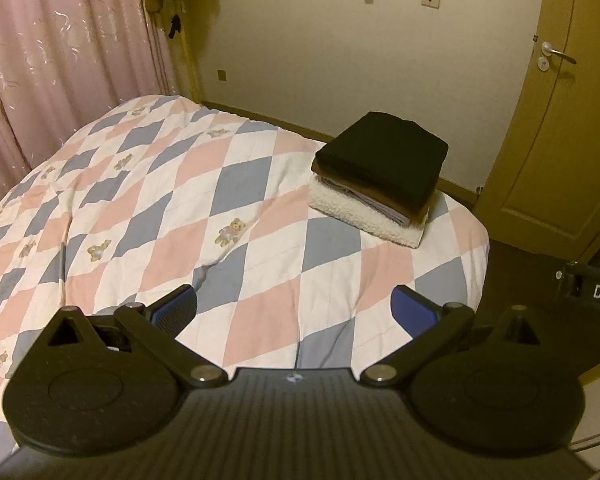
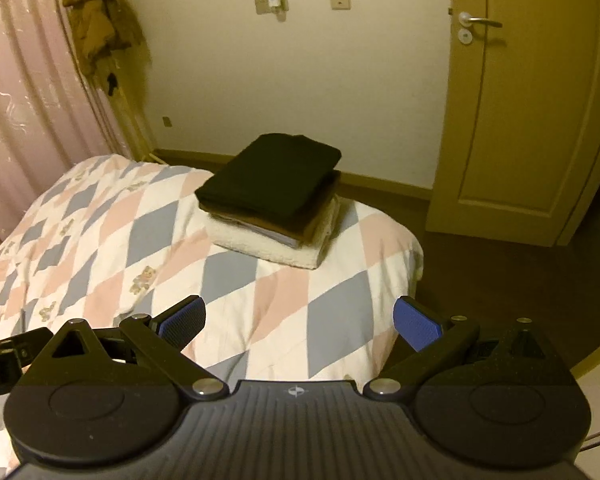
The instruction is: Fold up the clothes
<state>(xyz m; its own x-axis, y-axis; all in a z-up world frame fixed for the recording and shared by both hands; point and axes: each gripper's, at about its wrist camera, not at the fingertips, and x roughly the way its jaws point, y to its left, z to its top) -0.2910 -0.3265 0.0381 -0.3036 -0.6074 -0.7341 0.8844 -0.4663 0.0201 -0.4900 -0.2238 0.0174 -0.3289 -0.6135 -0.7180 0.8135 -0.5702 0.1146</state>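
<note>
both the left gripper (image 1: 294,312) and right gripper (image 2: 300,322) are hovering with jaws spread and empty, while a folded stack of clothes (image 1: 380,180) is lying ahead of them on the bed (image 1: 220,200), no loose garment showing.

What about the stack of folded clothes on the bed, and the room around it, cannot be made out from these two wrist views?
- Stack of folded clothes: the exact number of layers; the black top piece covers them, and the right wrist view is blurred.
- Near end of the bed quilt: hidden by the left gripper and right gripper bodies.
- Garment hanging by the curtain: its type; small and dim.
- Lettering at the left wrist view's right edge: cut off.
</note>
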